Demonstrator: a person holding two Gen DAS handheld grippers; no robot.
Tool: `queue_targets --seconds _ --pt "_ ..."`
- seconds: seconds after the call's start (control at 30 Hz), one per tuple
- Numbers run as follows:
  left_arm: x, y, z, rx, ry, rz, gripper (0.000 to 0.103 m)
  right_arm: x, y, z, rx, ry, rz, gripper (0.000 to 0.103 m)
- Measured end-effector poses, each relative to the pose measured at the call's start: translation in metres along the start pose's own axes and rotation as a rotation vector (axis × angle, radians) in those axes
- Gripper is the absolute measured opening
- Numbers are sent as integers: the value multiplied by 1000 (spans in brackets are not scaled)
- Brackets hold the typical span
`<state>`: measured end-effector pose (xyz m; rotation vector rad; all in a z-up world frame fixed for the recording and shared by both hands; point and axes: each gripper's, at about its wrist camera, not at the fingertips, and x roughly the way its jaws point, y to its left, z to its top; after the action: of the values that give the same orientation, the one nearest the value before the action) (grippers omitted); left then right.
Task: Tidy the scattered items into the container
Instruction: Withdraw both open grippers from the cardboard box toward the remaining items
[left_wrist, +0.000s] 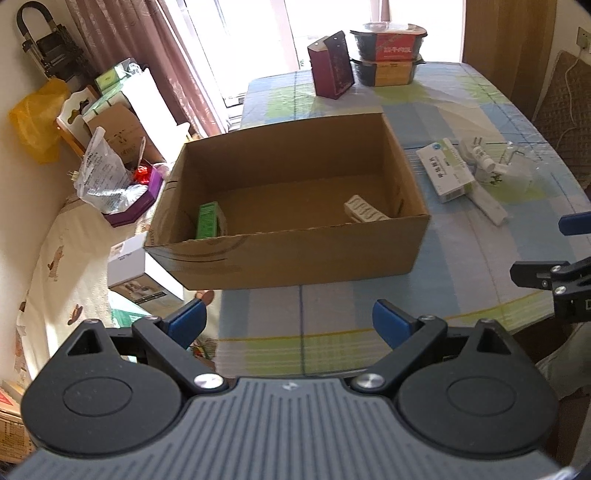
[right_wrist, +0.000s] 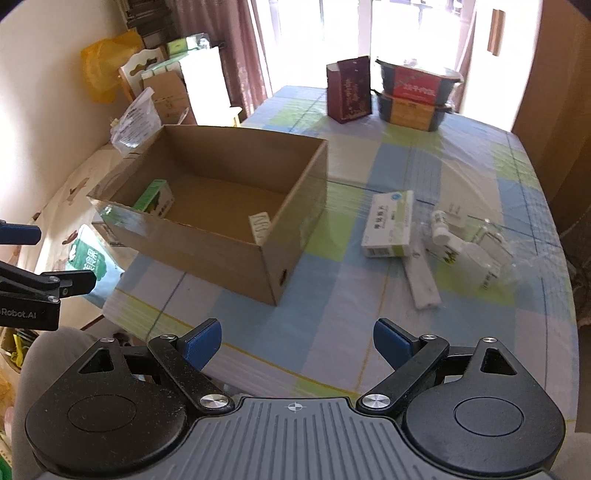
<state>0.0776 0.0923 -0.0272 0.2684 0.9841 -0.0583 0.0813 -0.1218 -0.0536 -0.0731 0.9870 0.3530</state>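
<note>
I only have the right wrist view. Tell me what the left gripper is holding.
Observer: Nothing. The left gripper is open and empty, facing the cardboard box.
Operator: Report what sits past the box's left side; the box blocks it for me.
Observer: A white carton lies beside the box's near left corner.
Operator: Look further back.
Observer: A purple octagonal box stands there, with something red inside.

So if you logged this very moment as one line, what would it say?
left claw: open, empty | right claw: open, empty | cardboard box: two packets inside | medicine box, small bottle: on table
</note>
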Motion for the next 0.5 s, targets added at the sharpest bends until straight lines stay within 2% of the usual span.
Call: queue_targets --seconds 0.5 --pt "4 -62 7 3 15 -111 95 -20 -57 -21 99 17 -56 94"
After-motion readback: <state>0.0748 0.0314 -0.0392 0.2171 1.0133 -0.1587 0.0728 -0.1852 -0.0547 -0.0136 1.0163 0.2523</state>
